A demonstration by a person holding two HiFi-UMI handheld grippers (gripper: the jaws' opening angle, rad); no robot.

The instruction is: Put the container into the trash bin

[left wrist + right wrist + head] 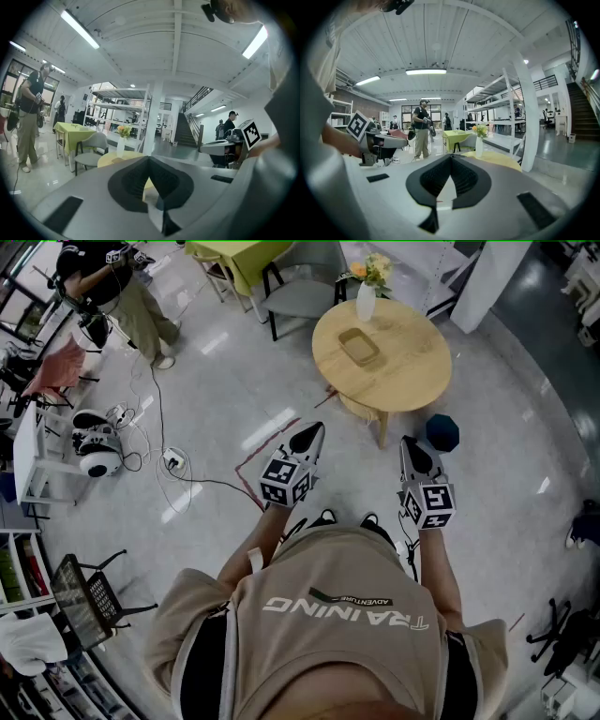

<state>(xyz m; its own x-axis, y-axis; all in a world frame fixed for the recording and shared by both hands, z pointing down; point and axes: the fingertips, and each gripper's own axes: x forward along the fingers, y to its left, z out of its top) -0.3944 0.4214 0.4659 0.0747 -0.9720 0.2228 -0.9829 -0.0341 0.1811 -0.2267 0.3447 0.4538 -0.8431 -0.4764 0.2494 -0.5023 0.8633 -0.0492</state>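
Note:
A shallow tan container (359, 346) lies on the round wooden table (412, 371), beside a white vase (366, 301) of flowers. On the floor by the table's near right side stands a dark blue trash bin (442, 432). My left gripper (314, 429) and right gripper (408, 442) are held side by side over the floor, short of the table, both shut and holding nothing. In the left gripper view the left gripper (150, 159) points toward the table (110, 161) and vase (121, 146). In the right gripper view the right gripper (450, 157) faces the vase (479, 146).
A grey chair (300, 296) and a yellow-green table (248, 259) stand behind the round table. A person (112, 287) stands at the far left. Cables (173, 460) and a white device (94, 451) lie on the floor to my left, and a black chair (89, 596) stands near left.

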